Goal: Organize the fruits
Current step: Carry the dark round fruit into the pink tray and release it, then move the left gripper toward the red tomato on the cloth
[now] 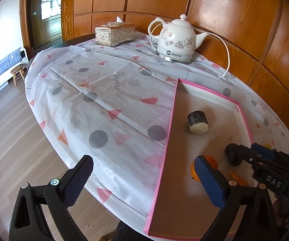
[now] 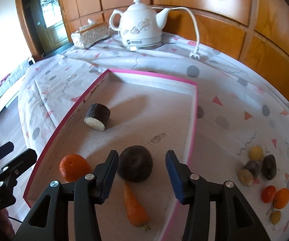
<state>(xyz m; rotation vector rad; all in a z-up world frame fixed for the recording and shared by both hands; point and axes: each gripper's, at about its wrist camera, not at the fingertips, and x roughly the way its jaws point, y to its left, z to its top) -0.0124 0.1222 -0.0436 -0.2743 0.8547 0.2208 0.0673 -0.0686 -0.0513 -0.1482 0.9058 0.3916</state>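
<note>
Fingers of the right gripper standing apart, pads clear of the dark round fruit sitting between them on the tray floor, nothing grasped. Left gripper hanging spread wide and empty over the near left rim of the pink-edged tray, one finger above the tablecloth, the other above the tray floor.

Lying inside the tray: carrot just nearer than the dark fruit, long axis running toward the camera, narrow tip almost touching that fruit, stubby green end pointing at the tray's near edge; orange resting by the left wall, dimple facing up; dark-skinned cut log lying on its side farther in near the left wall, axis tilted, pale cut face turned toward the near left.

Waiting outside the tray, right of its right wall: loose group of small fruits on the cloth. Beyond the tray's far wall: white kettle and tissue box.
</note>
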